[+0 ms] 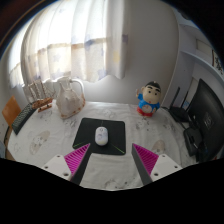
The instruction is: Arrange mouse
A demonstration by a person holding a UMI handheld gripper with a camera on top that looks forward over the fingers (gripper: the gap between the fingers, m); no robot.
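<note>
The jaws of the gripper (109, 160) are standing wide and holding nothing, hovering over the near part of the table (40, 130). Just beyond them the white mouse (102, 134) is already lying on the black mouse pad (100, 133), so the arranging looks either done or not yet begun. Farther back, a clear bag (68, 98) is standing with contents I cannot make out, well apart from a toy figure (151, 100).
</note>
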